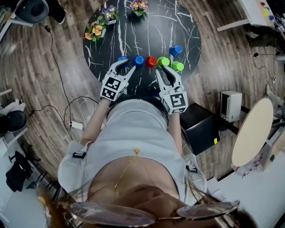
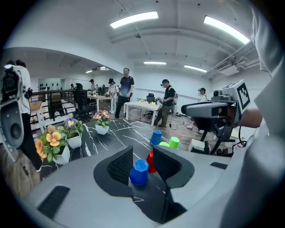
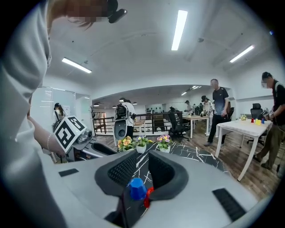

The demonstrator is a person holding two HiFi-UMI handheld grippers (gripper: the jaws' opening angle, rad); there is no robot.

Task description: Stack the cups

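Note:
Six upturned cups stand in a loose row on the black marble table [image 1: 147, 26]: a blue cup [image 1: 123, 58], another blue cup [image 1: 139, 60], a red cup [image 1: 151, 62], two green cups [image 1: 163, 62] [image 1: 177, 67], and a third blue cup [image 1: 176, 50] further back. My left gripper [image 1: 125, 66] is at the row's left end, jaws open. In the left gripper view a blue cup [image 2: 139, 172] stands in the gap of the left gripper [image 2: 142, 156], untouched by the pads, with the red cup [image 2: 150, 161] behind it. My right gripper [image 1: 164, 70] is open just before the green cups. Low ahead of the right gripper [image 3: 141, 171] show a blue cup [image 3: 137, 189] and the red cup [image 3: 147, 198].
Three pots of flowers [image 1: 94, 31] [image 1: 110, 12] [image 1: 139, 6] stand along the table's far left rim. A black box [image 1: 202, 127] and a round pale tabletop [image 1: 251, 131] are on the floor to the right. Several people stand at white tables [image 2: 142, 107] across the room.

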